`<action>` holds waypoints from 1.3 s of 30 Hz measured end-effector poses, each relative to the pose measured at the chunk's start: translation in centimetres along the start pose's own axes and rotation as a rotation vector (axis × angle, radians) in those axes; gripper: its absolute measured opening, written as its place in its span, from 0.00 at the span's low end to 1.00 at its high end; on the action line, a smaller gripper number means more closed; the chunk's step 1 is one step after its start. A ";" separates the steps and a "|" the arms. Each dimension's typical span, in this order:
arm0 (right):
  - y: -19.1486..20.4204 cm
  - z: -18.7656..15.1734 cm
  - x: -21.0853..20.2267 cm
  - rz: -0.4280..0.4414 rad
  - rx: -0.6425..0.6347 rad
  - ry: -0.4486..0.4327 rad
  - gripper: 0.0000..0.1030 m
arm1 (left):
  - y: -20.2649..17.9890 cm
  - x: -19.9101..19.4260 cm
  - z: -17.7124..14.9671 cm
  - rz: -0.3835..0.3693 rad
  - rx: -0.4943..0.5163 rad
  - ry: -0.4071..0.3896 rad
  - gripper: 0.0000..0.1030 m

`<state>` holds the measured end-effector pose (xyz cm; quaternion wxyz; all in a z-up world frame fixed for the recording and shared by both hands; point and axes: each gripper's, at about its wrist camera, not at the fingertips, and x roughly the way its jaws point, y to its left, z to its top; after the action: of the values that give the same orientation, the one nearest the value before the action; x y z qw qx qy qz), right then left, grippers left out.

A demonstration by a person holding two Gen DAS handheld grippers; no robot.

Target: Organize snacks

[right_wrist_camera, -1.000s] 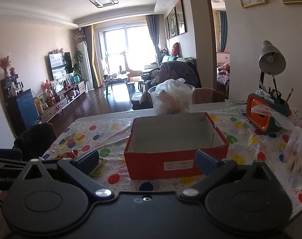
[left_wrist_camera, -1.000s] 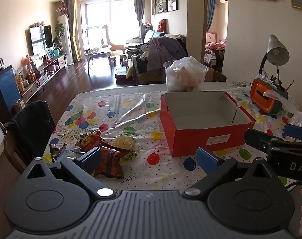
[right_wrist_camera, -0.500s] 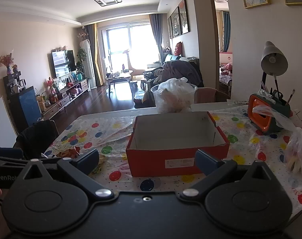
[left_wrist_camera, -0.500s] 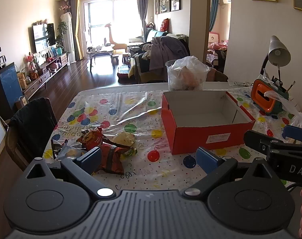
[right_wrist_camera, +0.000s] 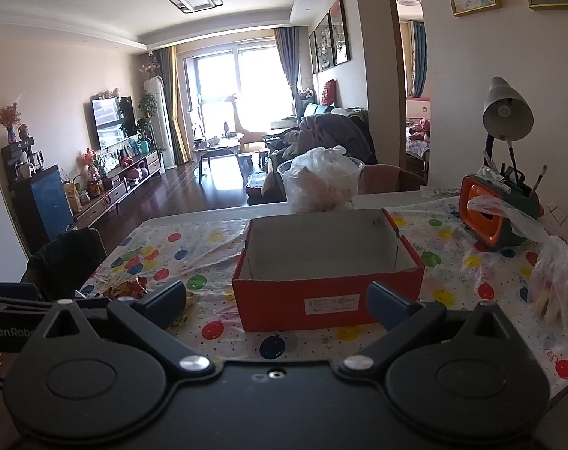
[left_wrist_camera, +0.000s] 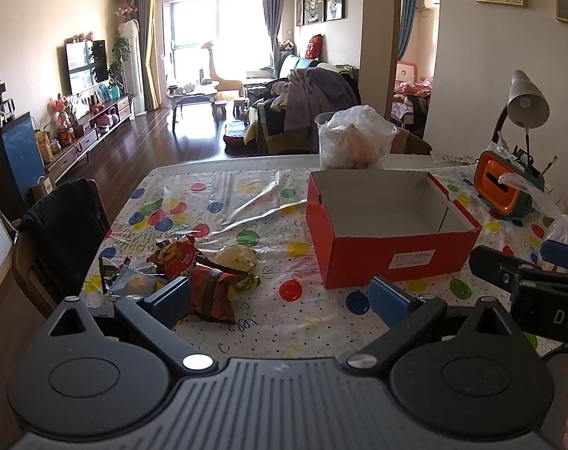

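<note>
Snacks (left_wrist_camera: pixel 201 281) are lying in a loose heap of crinkled packets just ahead of the left gripper (left_wrist_camera: pixel 280 300), toward its left finger, with the red packet nearly touching that fingertip. Both sets of jaws are standing wide apart and holding nothing. The red box (left_wrist_camera: pixel 388 225) is sitting open and empty ahead and to the right of the left gripper, directly in front of the right gripper (right_wrist_camera: pixel 276 302). Judging by this, the work is only beginning: the left gripper is lining up for a first pick. Next it is needing to drop toward the table (left_wrist_camera: pixel 246 195), straddle the red packet, and close gently on the crinkly foil.
</note>
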<state>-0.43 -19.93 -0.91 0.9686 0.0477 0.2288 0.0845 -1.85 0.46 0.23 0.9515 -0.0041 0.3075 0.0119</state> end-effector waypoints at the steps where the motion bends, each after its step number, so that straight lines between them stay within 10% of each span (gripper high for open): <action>1: 0.0 0.0 -0.1 -0.001 -0.001 0.001 1.00 | 0.0 0.0 -0.1 0.000 0.000 0.001 0.98; 39: 1.3 -0.2 1.3 0.014 -0.044 0.056 1.00 | 1.0 0.7 -0.2 0.029 -0.017 0.033 0.98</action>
<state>0.41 -18.42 -1.49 0.9621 0.0254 0.2535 0.0975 -1.45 1.48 -0.35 0.9459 -0.0078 0.3231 0.0281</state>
